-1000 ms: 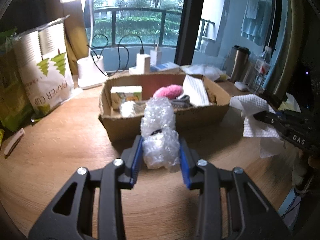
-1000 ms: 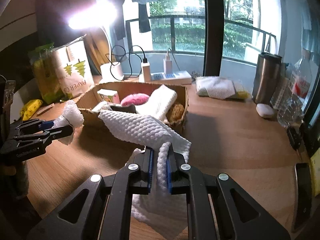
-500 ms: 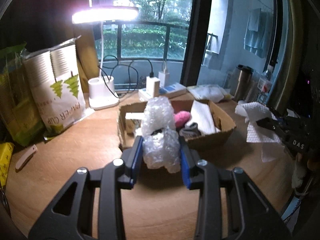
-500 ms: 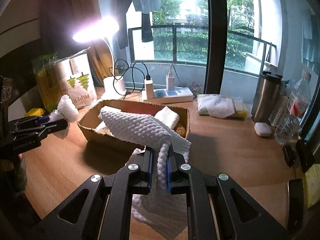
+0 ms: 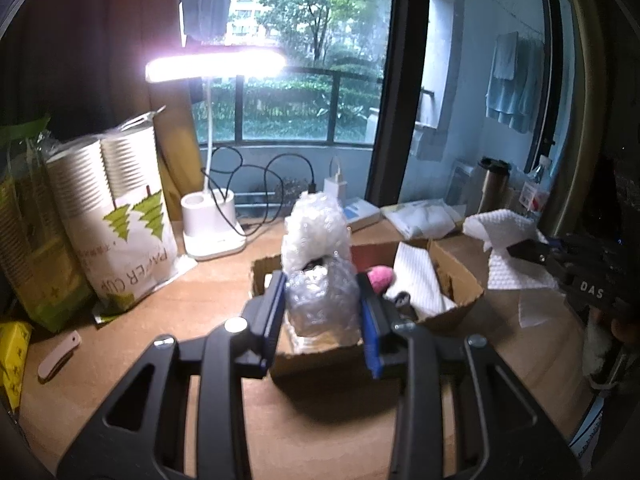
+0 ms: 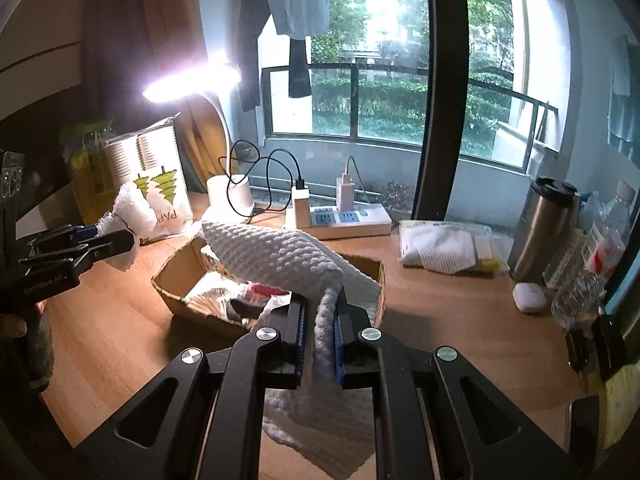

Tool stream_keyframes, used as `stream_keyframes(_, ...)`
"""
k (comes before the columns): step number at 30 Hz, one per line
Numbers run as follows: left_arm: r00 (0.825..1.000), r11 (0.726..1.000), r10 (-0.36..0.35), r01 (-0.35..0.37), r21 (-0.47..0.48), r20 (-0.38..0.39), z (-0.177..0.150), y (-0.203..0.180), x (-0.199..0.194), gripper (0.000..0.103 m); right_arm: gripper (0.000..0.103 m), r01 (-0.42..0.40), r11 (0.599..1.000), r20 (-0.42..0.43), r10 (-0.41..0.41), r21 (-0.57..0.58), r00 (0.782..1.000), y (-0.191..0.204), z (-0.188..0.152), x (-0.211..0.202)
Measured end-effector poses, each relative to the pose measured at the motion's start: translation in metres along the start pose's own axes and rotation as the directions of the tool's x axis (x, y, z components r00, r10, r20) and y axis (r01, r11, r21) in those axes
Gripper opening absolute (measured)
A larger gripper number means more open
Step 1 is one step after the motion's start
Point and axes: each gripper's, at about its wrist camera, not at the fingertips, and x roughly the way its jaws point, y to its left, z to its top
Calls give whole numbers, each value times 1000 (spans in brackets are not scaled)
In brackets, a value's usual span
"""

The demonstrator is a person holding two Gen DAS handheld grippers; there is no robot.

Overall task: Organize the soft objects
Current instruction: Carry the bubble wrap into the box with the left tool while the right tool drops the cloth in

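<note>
On the table (image 6: 460, 320) sits one cardboard box (image 5: 460, 276), already crowded. The left gripper (image 5: 322, 304) clenches one wad of bubble wrap (image 5: 316, 240) above it; the right gripper (image 6: 318, 332) pinches one white cloth (image 6: 276, 256) beside it. The cloth's dangling tail could snag the rim, or the springy wrap could bounce out.
</note>
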Motion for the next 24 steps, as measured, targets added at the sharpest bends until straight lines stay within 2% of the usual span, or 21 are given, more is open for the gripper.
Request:
stream_keyframes(7, 1000, 1000, 0, 0, -23, -2, -1, 7, 18, 35, 12, -13, 1000, 8, 13, -12, 1000, 0, 11, 18)
stream_keyframes(24, 991, 998, 5, -13, -58, -132, -22, 25, 81, 35, 12, -45, 999, -24, 45, -6, 999, -2, 23, 84)
